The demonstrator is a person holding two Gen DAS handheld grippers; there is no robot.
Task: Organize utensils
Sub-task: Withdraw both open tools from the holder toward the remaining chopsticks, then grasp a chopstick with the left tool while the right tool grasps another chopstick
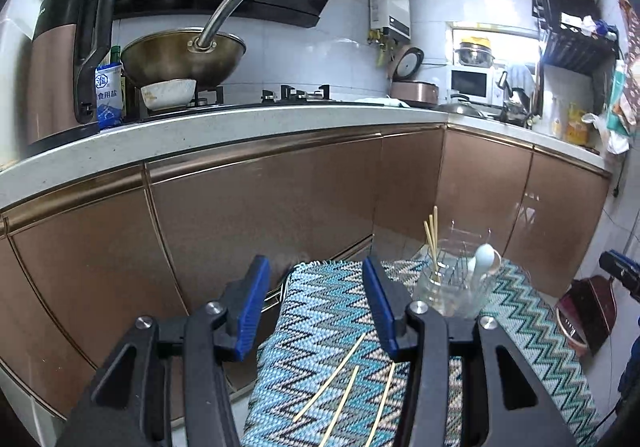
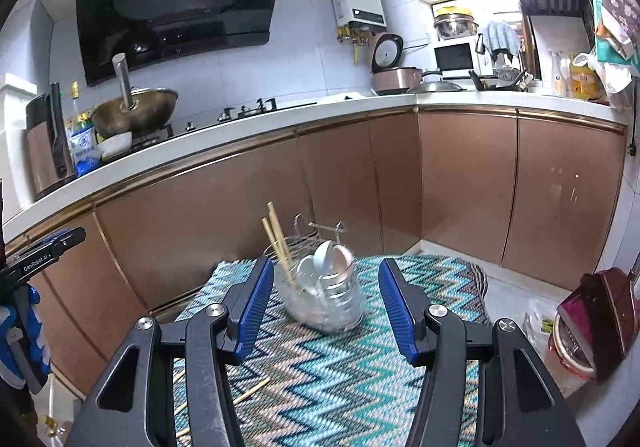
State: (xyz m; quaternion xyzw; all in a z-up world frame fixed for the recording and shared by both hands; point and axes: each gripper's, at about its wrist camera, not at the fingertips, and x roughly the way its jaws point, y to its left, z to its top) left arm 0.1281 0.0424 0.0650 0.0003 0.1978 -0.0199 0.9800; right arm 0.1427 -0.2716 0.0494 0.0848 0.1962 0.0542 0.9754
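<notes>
Chopsticks (image 1: 344, 387) are the unfinished part of the job: three pale sticks lie loose on the zigzag-patterned cloth (image 1: 320, 311) at the lower centre of the left wrist view, while a few others (image 2: 278, 243) already stand in the clear glass jar (image 2: 328, 299) near the middle of the right wrist view, together with some pale spoons (image 2: 320, 263). By my reading the sorting is partly done, with the loose three left to gather and drop in the jar (a wire rack (image 2: 320, 231) just behind the jar seems to hold nothing, though it is hard to be sure). The loose sticks lie flat and roughly parallel, long axes running from lower left to upper right of the left wrist frame, upper ends aimed towards the jar; those in the jar stand steeply, leaning to the upper left of the right wrist frame. Nearest them is the left gripper (image 1: 316, 307), jaws apart and empty, with the sticks below and between its fingers but not touched. Further right, the right gripper (image 2: 324, 303) frames the jar from this side with its jaws likewise apart, its pads clear of the glass and gripping nothing
</notes>
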